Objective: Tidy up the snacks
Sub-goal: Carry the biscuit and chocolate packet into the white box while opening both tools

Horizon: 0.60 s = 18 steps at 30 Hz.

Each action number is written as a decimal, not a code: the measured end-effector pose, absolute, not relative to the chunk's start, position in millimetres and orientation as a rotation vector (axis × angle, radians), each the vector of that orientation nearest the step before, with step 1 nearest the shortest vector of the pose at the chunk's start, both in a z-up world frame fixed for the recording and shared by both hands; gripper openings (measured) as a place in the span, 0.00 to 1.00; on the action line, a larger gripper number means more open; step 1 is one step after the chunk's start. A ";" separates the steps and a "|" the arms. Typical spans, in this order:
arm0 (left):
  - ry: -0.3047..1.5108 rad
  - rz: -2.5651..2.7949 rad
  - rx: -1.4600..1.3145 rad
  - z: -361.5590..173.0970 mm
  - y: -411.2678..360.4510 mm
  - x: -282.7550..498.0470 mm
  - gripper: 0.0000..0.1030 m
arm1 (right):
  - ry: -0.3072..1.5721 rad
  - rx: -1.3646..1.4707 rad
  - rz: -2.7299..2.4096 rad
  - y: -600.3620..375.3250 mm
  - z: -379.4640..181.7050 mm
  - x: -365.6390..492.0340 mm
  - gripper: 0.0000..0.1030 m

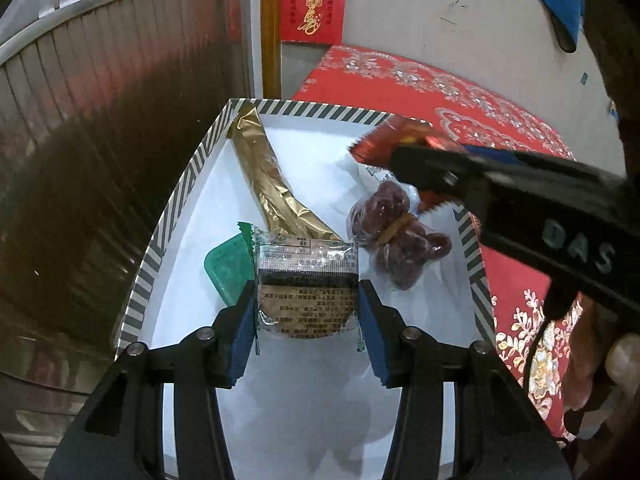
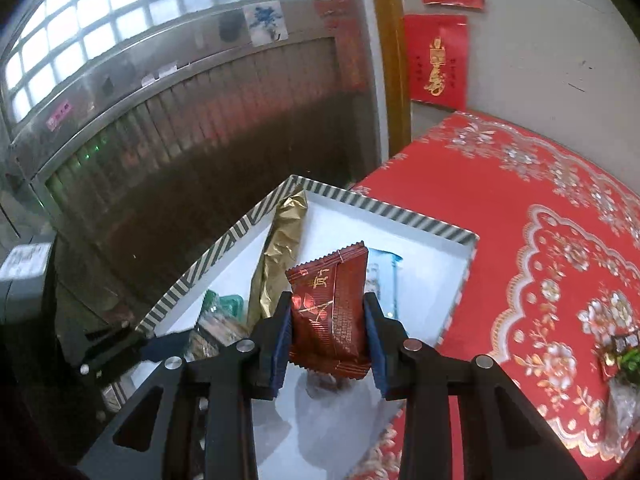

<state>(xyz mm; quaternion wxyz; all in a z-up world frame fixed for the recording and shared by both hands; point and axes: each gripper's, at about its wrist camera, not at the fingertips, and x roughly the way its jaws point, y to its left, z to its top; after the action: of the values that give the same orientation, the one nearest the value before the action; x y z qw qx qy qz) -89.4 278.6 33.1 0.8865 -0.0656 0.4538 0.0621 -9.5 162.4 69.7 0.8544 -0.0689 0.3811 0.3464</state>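
Observation:
A white box with a striped rim [image 1: 180,196] lies on a red patterned cloth. My left gripper [image 1: 307,300] is shut on a clear-wrapped brown pastry [image 1: 306,280], low over the box floor. Behind it in the box lie a long gold packet [image 1: 268,184], a green packet [image 1: 226,276] and a bag of dark red dates [image 1: 396,236]. My right gripper [image 2: 328,304] is shut on a dark red foil packet [image 2: 332,312], held above the box [image 2: 424,224]. In the left wrist view it reaches in from the right with that packet [image 1: 388,136].
The red floral cloth [image 2: 540,208] covers the table to the right of the box. More wrapped snacks [image 2: 620,356] lie on it at the far right. A dark ribbed metal shutter [image 2: 200,152] stands close behind and to the left. A person's hand [image 1: 616,364] holds the right gripper.

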 end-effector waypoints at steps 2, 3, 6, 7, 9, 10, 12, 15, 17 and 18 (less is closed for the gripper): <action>0.943 0.128 -0.137 31.8 278.9 -90.8 0.45 | 0.805 -0.153 0.731 170.4 68.1 -5.8 0.33; 0.943 0.129 -0.140 31.2 279.5 -91.0 0.45 | 0.807 -0.159 0.731 173.6 67.1 -4.0 0.33; 0.946 0.126 -0.150 26.7 280.1 -93.5 0.45 | 0.817 -0.189 0.723 183.8 61.7 3.5 0.33; 0.952 0.124 -0.155 24.7 280.5 -93.7 0.45 | 0.825 -0.194 0.720 186.6 59.0 6.7 0.33; 0.949 0.127 -0.156 21.7 281.3 -93.6 0.45 | 0.847 -0.203 0.714 192.9 51.0 13.2 0.33; 0.945 0.130 -0.153 22.0 281.6 -93.1 0.45 | 0.849 -0.211 0.706 195.7 47.4 16.3 0.33; 0.945 0.129 -0.160 22.3 282.7 -91.7 0.45 | 0.857 -0.219 0.699 200.3 43.6 20.1 0.33; 0.944 0.128 -0.159 22.3 282.9 -90.8 0.45 | 0.888 -0.223 0.701 206.5 35.6 25.5 0.33; 0.942 0.131 -0.154 22.1 282.2 -91.0 0.45 | 0.897 -0.232 0.696 209.4 30.4 26.8 0.34; 0.943 0.133 -0.143 21.7 280.9 -90.4 0.46 | 0.906 -0.224 0.704 209.3 28.7 27.5 0.36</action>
<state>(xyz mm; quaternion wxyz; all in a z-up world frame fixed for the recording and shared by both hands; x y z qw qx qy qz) -90.4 280.9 21.7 0.8864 -0.0686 0.4533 0.0640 27.5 209.3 28.7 0.8340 -0.1056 0.4278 0.3321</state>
